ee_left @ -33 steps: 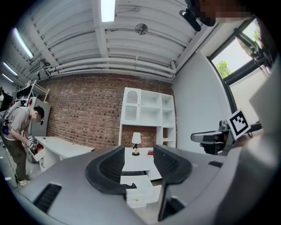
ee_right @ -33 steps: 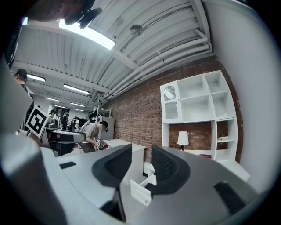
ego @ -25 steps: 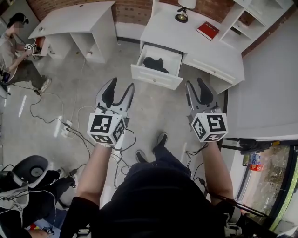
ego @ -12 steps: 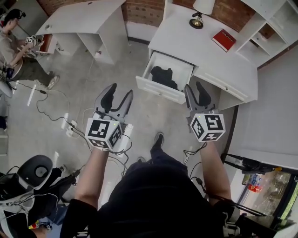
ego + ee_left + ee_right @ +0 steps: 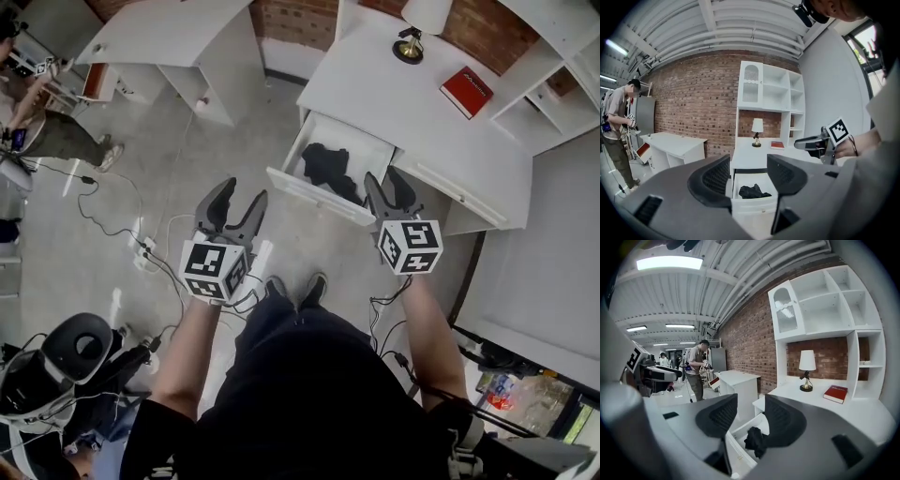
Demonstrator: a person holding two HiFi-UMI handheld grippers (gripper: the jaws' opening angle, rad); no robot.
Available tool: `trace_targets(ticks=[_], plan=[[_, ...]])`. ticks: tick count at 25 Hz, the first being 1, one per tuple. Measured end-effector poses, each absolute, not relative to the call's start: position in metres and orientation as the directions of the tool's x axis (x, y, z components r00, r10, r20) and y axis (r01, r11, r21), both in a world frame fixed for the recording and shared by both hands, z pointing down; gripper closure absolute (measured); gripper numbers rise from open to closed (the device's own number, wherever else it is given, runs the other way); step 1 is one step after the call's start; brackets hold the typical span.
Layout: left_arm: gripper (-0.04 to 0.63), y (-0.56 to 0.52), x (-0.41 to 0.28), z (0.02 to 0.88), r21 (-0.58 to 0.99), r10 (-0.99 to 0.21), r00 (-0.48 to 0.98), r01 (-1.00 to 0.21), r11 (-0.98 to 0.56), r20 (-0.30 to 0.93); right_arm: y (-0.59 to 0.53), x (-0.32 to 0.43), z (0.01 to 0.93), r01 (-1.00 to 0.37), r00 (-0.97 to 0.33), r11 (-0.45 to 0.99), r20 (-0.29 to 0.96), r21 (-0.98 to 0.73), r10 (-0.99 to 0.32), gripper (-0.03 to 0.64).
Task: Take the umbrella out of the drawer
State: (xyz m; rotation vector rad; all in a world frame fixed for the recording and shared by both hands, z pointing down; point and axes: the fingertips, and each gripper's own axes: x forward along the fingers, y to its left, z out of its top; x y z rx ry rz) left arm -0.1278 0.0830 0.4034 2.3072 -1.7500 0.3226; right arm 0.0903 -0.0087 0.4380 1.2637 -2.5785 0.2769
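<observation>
The white desk [image 5: 394,103] stands against the brick wall with its drawer [image 5: 309,192] pulled open. Both grippers hang in the air near the drawer front. The left gripper [image 5: 242,193] has its fingers spread and empty, and the right gripper [image 5: 384,178] is likewise apart, gripping nothing. The black folded umbrella [image 5: 328,167] lies inside the open drawer, untouched. A red book [image 5: 466,92] rests on the desktop.

I see a white desk [image 5: 375,94] at the upper right of the head view, carrying a lamp [image 5: 411,47] and a red book [image 5: 466,91]. Its drawer [image 5: 319,195] stands pulled open at centre, with a black umbrella [image 5: 330,169] lying inside. Cables [image 5: 108,232] trail over the grey floor [image 5: 197,159] at left, below a second white desk [image 5: 159,33]
</observation>
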Motion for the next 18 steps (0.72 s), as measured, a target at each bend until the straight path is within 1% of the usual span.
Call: trace_targets(ticks=[4,8,13,18], plan=[[0.367,0.065,-0.139,0.421,0.047,-0.904,0.251,-0.967,-0.251,0.345,-0.028,0.089,0.460,-0.796,-0.583,0.601,0.347,-0.066,-0.735,0.437],[0.367,0.042,-0.143,0.444,0.058,-0.886,0.272,-0.961,-0.271,0.375,-0.042,0.086,0.483,-0.796,-0.574,0.602,0.389,-0.059,-0.721,0.437],[0.367,-0.001,-0.152,0.477,0.040,-0.855,0.311,-0.945,-0.324,0.415,-0.066,0.081,0.520,-0.811,-0.534,0.583,0.472,-0.050,-0.701,0.437],[0.364,-0.051,-0.164,0.513,0.037,-0.793,0.379,-0.910,-0.413,0.478,-0.094,0.067,0.563,-0.816,-0.488,0.577,0.581,-0.038,-0.651,0.432]])
